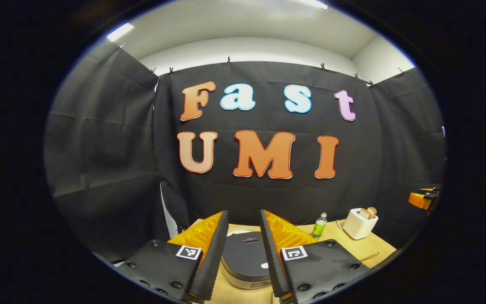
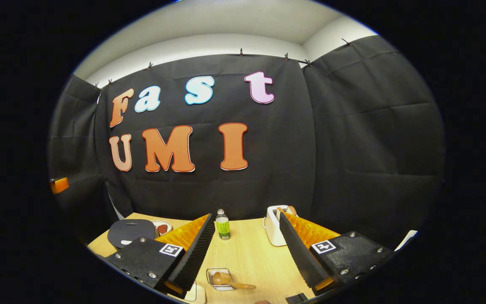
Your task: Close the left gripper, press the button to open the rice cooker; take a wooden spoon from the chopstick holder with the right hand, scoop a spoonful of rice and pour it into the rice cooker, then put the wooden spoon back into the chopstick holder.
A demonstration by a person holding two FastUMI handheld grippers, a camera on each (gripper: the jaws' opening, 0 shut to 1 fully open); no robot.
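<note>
The left gripper [image 1: 244, 236] hangs apart above the shut rice cooker [image 1: 245, 257] on the desk [image 1: 352, 249]; bring its fingers together first, then press the near button squarely. The right gripper [image 2: 247, 245] is apart too.

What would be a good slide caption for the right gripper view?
Open right gripper above a wooden table, with a spoon in a small clear dish, a bottle and a toaster beyond.

Cloth-walled recording booth [image 1: 108, 139], wooden table [image 2: 247, 253]
</note>
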